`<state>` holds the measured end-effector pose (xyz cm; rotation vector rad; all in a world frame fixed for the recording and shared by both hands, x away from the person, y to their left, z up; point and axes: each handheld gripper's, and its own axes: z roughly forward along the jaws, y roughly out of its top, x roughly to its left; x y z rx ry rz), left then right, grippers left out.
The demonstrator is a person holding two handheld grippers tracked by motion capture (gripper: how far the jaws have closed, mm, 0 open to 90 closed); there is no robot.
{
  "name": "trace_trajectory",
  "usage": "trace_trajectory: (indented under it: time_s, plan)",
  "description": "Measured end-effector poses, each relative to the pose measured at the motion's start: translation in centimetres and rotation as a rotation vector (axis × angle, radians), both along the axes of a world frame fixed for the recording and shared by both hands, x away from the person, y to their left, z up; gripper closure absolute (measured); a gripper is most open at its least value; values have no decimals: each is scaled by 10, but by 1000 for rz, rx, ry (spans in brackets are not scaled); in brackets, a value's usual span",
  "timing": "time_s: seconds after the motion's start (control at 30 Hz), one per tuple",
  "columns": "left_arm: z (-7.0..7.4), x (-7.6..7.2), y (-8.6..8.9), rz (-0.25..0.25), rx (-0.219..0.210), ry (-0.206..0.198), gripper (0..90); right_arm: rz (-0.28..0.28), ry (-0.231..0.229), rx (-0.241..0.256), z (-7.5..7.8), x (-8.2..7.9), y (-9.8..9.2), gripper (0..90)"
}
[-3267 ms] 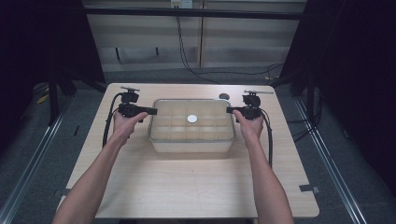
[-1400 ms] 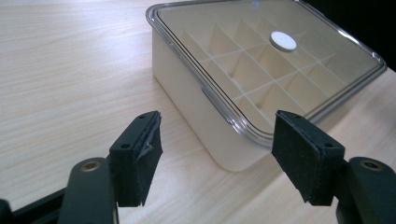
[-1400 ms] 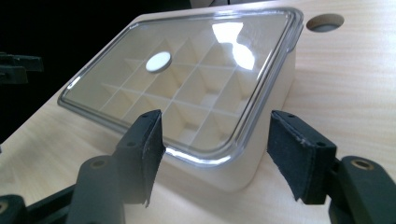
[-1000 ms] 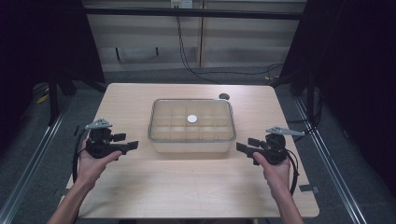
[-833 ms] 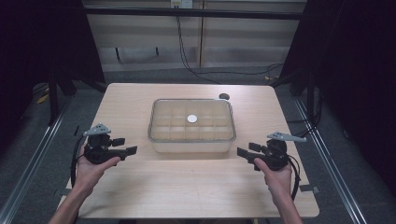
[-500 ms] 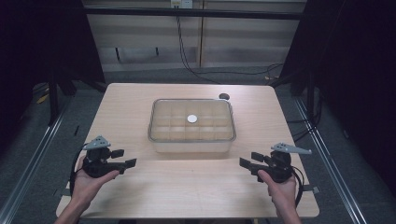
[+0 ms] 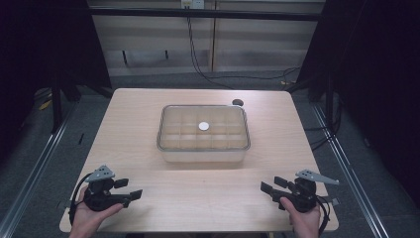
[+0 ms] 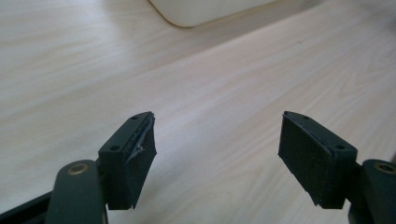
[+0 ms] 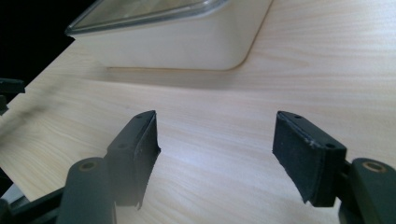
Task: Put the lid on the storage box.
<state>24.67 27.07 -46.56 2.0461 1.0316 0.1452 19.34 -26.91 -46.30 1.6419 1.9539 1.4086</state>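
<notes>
Clear lidded box [image 7: 203,133], long axis left-right

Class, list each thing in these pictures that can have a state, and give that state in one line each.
Left hand-held gripper: open, holding nothing, near the table's front edge.
Right hand-held gripper: open, holding nothing, near the table's front edge.
Clear compartment box: lid on, flat on the table, touched by neither gripper.
Table: bare wood between the grippers.

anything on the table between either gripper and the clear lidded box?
Nothing visible. The left gripper and right gripper sit open near the front corners of the light wooden table, with bare wood between each and the clear rectangular plastic box. The small dark round object lies behind the box, out of either path.
</notes>
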Motion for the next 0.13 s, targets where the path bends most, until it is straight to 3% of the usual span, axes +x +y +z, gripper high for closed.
trace_trajectory:
  time_s: [0.13]
  plan:
    - [-9,0,-3,0,29,19,271,-10,6,-13,-4,-3,-2,297]
